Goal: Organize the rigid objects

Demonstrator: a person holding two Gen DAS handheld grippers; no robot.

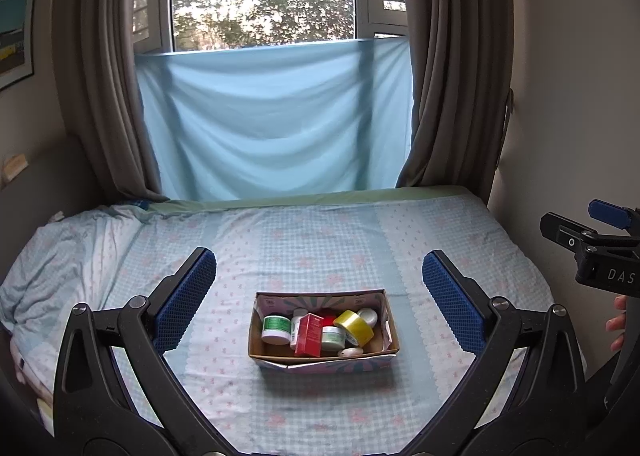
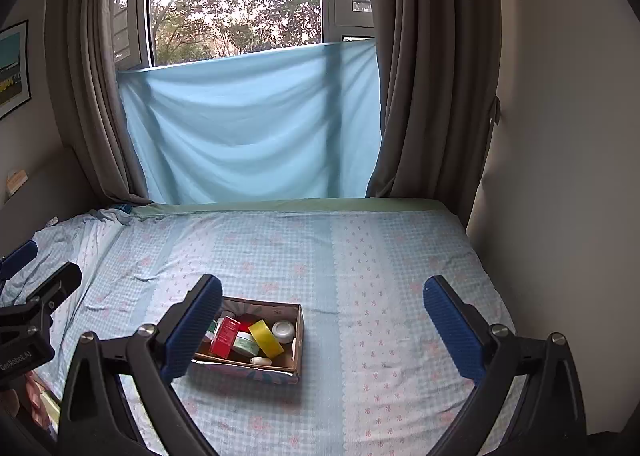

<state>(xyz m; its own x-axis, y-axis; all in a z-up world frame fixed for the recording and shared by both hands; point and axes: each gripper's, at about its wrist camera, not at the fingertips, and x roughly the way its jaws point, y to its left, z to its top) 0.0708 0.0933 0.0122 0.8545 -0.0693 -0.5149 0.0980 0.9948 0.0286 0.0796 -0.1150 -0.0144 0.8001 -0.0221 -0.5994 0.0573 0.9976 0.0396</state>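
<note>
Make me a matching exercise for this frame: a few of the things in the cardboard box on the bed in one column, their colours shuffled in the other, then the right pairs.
Things:
1. tape roll
2. carton, standing near the middle of the box
3. jar at the box's left end in the left wrist view
4. small oval piece by the near wall

Colours:
A. white with a green label
B. yellow
C. white
D. red

Pairs: 1-B, 2-D, 3-A, 4-C
</note>
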